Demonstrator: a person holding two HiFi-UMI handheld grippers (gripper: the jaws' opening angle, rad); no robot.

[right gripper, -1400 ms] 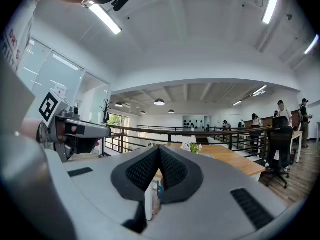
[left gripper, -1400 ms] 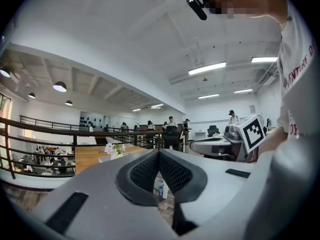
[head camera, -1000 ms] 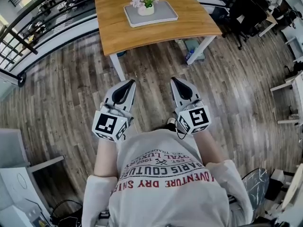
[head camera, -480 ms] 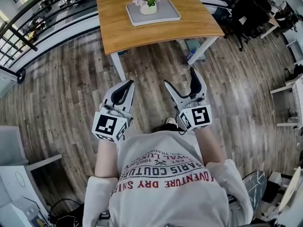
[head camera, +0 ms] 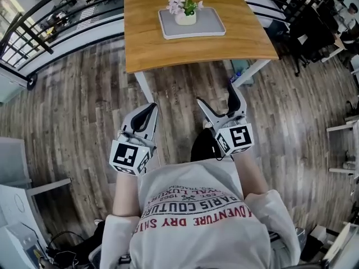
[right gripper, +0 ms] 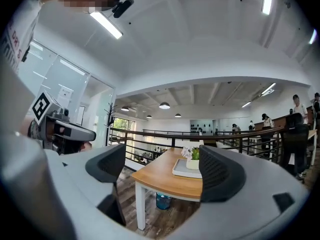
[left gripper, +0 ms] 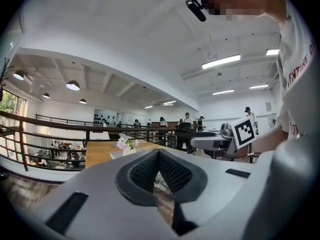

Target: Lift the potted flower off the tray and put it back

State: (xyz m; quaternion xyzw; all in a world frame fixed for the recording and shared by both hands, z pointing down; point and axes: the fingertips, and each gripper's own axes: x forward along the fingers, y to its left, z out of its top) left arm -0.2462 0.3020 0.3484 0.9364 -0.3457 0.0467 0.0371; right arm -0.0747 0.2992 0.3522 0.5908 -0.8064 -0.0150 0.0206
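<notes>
The potted flower [head camera: 185, 11], white blooms and green leaves in a small white pot, stands on the grey tray [head camera: 208, 26] on the wooden table [head camera: 151, 43], far ahead of both grippers. My left gripper [head camera: 150, 109] is held over the floor, shut and empty. My right gripper [head camera: 215, 94] has just been opening; its jaws stand wide apart with nothing between them. The right gripper view frames the flower [right gripper: 192, 157], tray [right gripper: 181, 172] and table [right gripper: 162, 178] between the open jaws of that gripper [right gripper: 162, 158]. In the left gripper view the flower [left gripper: 126, 144] shows beyond that shut gripper [left gripper: 158, 155].
A black railing [head camera: 61, 24] runs along the table's left and far side. Dark chairs [head camera: 314, 35] and other tables stand at the right. A blue bin [right gripper: 162, 201] sits under the table. White furniture [head camera: 17, 206] is at my lower left. Wood plank floor lies between me and the table.
The right jaws went from shut to wide open. Both grippers moved forward toward the table, which now appears nearer in the head view.
</notes>
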